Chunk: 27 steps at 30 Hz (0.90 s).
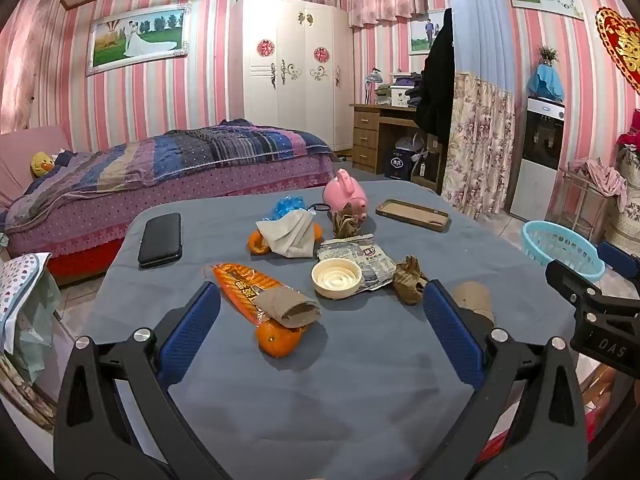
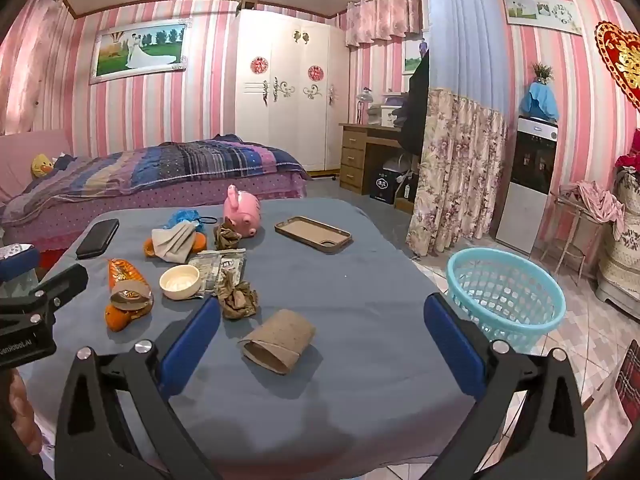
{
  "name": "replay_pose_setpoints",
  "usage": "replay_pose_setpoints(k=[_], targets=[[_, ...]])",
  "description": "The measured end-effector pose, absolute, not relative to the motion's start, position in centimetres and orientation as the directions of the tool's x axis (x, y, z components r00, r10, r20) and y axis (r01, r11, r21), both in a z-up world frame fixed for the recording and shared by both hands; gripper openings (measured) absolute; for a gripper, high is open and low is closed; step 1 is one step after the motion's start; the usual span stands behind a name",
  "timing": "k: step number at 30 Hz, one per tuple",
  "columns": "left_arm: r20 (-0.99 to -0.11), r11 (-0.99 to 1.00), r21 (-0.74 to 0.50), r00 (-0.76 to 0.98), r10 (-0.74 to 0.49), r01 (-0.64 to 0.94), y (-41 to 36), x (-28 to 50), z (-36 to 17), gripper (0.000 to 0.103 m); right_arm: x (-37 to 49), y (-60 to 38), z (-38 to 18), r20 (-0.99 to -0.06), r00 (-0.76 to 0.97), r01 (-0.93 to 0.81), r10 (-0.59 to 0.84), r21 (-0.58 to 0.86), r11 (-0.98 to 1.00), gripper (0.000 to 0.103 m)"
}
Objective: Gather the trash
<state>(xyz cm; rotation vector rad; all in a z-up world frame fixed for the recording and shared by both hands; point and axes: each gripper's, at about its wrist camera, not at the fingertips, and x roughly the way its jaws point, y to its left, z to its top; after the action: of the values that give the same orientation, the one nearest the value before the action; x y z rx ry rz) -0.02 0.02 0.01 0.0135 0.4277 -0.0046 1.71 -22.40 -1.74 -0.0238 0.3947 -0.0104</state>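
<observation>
Both claws spread wide and empty: right gripper (image 2: 322, 338) straddling a flattened cardboard tube (image 2: 279, 339) lying near on the grey table (image 2: 360, 280), left gripper (image 1: 321, 334) framing a second tube (image 1: 287, 309) resting on an orange wrapper (image 1: 244, 290) atop an orange peel (image 1: 278, 340). Probably light, thin-walled and easily crushed, so best pinched across the flat sides near the middle. Farther off, crumpled brown paper (image 2: 239, 299), a foil packet (image 2: 218, 266) and a cream lid (image 2: 180, 281); off the table's right edge, apart, a turquoise basket (image 2: 505, 299), the likely drop spot.
</observation>
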Motion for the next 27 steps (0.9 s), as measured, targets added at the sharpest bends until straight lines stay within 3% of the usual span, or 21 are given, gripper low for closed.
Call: replay_pose_setpoints(k=[27], targets=[[-0.439, 1.000, 0.010, 0.899, 0.014, -0.011, 0.7, 1.1, -1.2, 0.098, 1.9, -22.3, -2.5, -0.398, 0.917, 0.002, -0.010, -0.019, 1.000, 0.099]])
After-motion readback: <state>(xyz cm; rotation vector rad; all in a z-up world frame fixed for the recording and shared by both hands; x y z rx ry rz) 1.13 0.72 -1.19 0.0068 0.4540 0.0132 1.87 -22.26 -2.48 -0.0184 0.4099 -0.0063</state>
